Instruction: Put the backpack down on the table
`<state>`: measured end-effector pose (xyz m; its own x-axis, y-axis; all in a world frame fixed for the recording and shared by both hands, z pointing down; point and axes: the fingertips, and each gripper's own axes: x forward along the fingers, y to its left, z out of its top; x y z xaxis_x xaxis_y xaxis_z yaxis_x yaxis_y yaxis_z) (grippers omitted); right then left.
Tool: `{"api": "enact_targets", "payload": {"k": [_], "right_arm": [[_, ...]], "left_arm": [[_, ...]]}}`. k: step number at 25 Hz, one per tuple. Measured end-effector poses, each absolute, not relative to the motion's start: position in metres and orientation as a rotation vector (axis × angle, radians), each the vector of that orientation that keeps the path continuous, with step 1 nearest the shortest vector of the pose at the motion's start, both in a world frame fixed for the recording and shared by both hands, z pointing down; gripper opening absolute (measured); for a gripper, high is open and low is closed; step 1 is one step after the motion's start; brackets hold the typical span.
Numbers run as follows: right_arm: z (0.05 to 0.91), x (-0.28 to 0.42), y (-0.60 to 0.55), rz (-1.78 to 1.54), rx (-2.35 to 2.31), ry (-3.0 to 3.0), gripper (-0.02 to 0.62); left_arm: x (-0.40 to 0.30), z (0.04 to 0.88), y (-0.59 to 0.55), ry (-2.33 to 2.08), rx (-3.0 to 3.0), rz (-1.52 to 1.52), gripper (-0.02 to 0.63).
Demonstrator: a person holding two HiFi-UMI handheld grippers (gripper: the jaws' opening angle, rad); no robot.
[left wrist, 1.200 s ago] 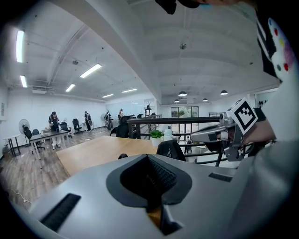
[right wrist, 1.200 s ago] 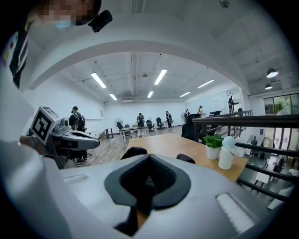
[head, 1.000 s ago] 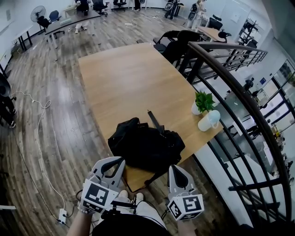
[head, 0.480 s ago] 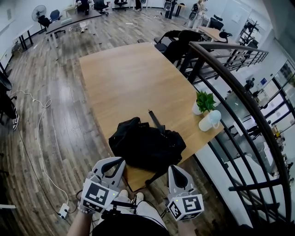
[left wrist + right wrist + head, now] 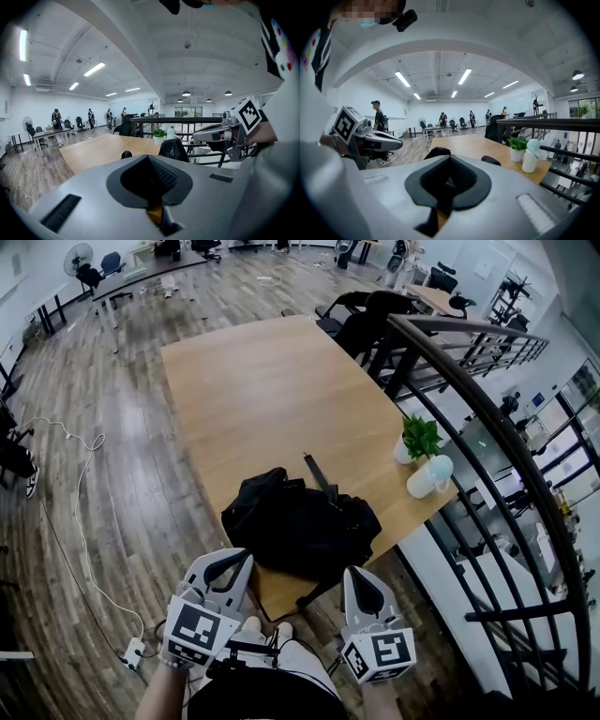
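Holds the left tool [image 5: 228, 566] and the right tool [image 5: 358, 582] side by side, low before the body, just off the near edge of the table [image 5: 272, 399], both aimed forward and tipped slightly down. Shows both pairs of jaws pressed together, gripping nothing. Leaves the backpack [image 5: 300, 526] lying on the table's near end, just ahead of both tools, untouched. Further right, near the table's edge: a potted plant [image 5: 419, 437] beside a white bottle [image 5: 427, 476].
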<state>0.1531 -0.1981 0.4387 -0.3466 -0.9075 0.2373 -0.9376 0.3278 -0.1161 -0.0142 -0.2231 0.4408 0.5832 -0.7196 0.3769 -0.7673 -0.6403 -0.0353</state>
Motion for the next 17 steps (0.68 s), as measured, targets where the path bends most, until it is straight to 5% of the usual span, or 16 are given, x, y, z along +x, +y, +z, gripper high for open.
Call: {"api": "enact_targets", "payload": {"k": [17], "right_arm": [[0.446,0.148,-0.206,0.370,1.672,-2.454,0.008]], "left_arm": [[-0.021,0.445,-0.235,-1.313,2.646,0.530,0.006]]}}
